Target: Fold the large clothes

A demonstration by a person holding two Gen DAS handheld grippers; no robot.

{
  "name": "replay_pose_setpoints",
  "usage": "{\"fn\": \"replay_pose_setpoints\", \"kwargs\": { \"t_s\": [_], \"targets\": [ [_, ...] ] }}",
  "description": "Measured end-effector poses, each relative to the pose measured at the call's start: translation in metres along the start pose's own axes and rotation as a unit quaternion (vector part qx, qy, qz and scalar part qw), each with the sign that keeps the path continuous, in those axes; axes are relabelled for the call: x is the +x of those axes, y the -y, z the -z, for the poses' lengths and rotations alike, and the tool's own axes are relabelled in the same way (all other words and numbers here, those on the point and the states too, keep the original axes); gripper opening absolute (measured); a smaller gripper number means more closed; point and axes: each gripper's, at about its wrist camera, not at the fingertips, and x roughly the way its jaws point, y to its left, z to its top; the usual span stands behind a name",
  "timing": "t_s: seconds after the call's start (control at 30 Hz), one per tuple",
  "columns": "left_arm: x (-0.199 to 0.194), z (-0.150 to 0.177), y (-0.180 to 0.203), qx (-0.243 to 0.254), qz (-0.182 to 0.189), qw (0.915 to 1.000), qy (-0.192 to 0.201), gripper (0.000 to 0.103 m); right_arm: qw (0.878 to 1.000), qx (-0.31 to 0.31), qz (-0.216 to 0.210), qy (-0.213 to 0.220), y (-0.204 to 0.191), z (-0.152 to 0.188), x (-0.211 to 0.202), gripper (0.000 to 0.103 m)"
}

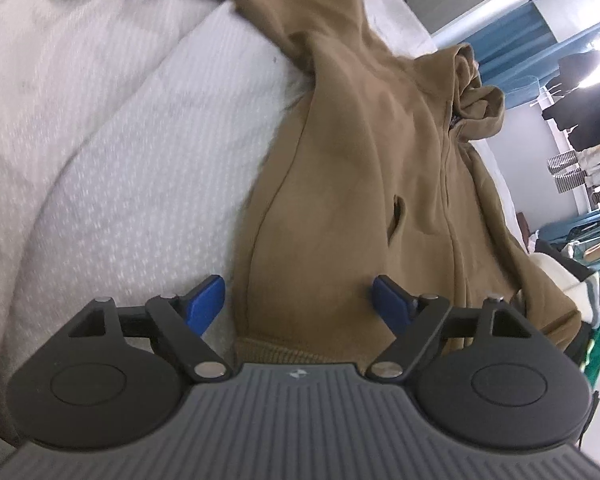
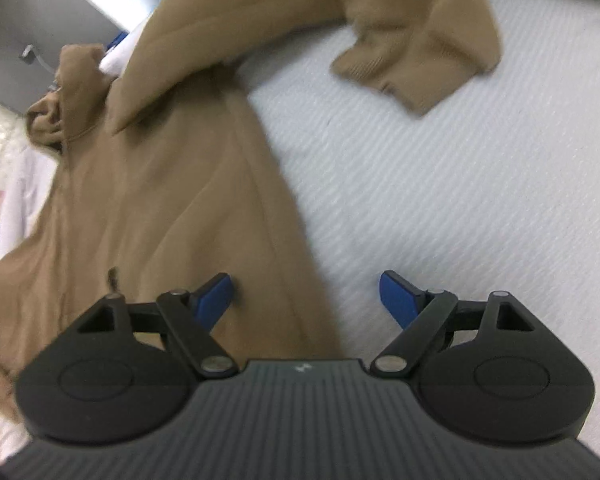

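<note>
The left gripper (image 1: 298, 300) has its jaws apart, straddling the hem corner of the tan zip hoodie (image 1: 380, 160), which lies on the white quilted bedspread (image 1: 120, 140). The right gripper (image 2: 306, 300) has its jaws apart over the hoodie's side edge; the sleeve cuff (image 2: 404, 76) lies at 1 o'clock.

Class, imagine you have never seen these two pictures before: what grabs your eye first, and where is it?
A tan zip hoodie sprawls across a white textured bed cover, hood at the far end, one sleeve cuff flung out onto the cover. In front, the left gripper and right gripper stand open, blue pads straddling opposite side edges near the hem.
</note>
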Motion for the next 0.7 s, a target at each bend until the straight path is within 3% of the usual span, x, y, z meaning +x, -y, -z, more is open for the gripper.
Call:
{"fn": "replay_pose_setpoints", "kwargs": {
  "t_s": [0.1, 0.4, 0.47, 0.57, 0.6, 0.63, 0.67, 0.7],
  "targets": [
    [0.002, 0.003, -0.005, -0.008, 0.009, 0.9999, -0.012, 0.09, 0.998, 0.006, -0.06, -0.032, -0.007, 0.011, 0.001, 0.084],
    [0.011, 0.019, 0.001, 0.003, 0.044, 0.9962, -0.075, 0.098, 0.987, 0.019, -0.151, -0.049, -0.007, 0.017, -0.012, 0.079],
    [0.011, 0.022, 0.007, 0.019, 0.036, 0.9966, -0.071, 0.097, 0.989, -0.008, -0.137, -0.054, -0.015, 0.017, -0.014, 0.079],
    [0.011, 0.023, 0.012, 0.035, 0.012, 0.9972, -0.066, 0.084, 0.991, -0.041, -0.091, -0.09, -0.023, 0.021, 0.0, 0.075],
    [0.011, 0.023, 0.014, 0.04, 0.005, 0.9971, -0.064, 0.072, 0.991, -0.054, -0.075, -0.095, -0.029, 0.019, 0.004, 0.075],
    [0.009, 0.023, 0.016, 0.047, -0.007, 0.997, -0.061, 0.056, 0.991, -0.068, -0.059, -0.097, -0.033, 0.021, 0.007, 0.069],
    [0.007, 0.023, 0.017, 0.055, -0.019, 0.9966, -0.059, 0.049, 0.991, -0.088, -0.039, -0.095, -0.041, 0.022, 0.006, 0.055],
    [0.004, 0.021, 0.017, 0.06, -0.015, 0.9965, -0.056, 0.037, 0.99, -0.108, -0.019, -0.09, -0.048, 0.022, 0.004, 0.048]
  ]
}}
